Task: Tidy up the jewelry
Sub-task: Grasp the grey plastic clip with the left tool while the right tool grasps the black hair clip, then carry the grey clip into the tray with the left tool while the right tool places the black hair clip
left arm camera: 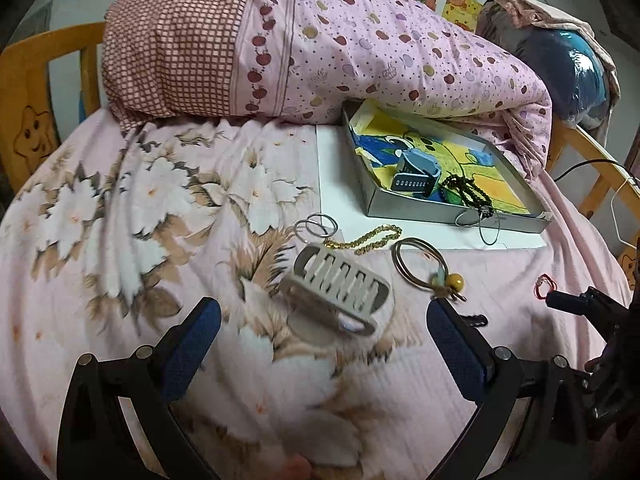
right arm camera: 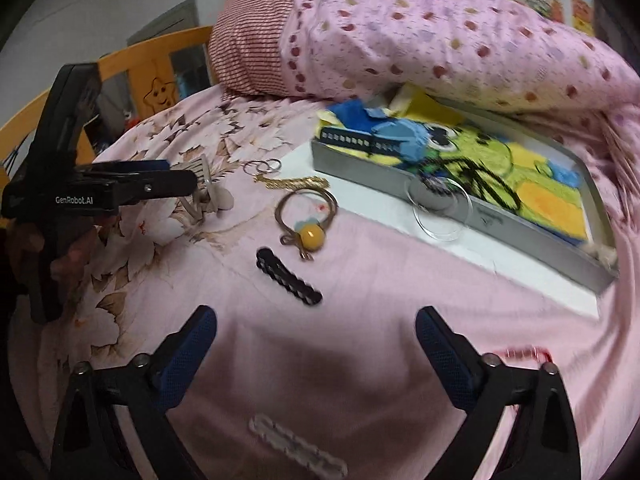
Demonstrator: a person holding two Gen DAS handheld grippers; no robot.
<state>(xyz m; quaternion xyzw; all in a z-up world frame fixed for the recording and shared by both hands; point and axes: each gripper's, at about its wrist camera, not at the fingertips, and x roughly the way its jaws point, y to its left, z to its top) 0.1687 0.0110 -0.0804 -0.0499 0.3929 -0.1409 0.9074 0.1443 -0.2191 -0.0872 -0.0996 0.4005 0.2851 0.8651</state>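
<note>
A beige claw hair clip (left arm camera: 340, 292) lies on the floral sheet between and just ahead of my open left gripper (left arm camera: 320, 344); it also shows in the right wrist view (right arm camera: 204, 196). A gold bangle with a yellow bead (left arm camera: 424, 264) (right arm camera: 306, 220), a gold chain (left arm camera: 364, 240) (right arm camera: 290, 182) and two thin rings (left arm camera: 316, 226) (right arm camera: 266, 166) lie near it. A grey box (left arm camera: 452, 216) (right arm camera: 460, 224) holds a blue-grey clip (left arm camera: 416, 174) and dark beads (left arm camera: 468, 192). My right gripper (right arm camera: 316, 344) is open over a black hair clip (right arm camera: 288, 276).
A rolled pink quilt (left arm camera: 360, 40) lies behind the box. A thin wire hoop (right arm camera: 440, 208) hangs over the box's front wall. A clear clip (right arm camera: 296, 446) and a red band (right arm camera: 528, 354) lie near the right gripper. Wooden bed rails (left arm camera: 24, 80) ring the bed.
</note>
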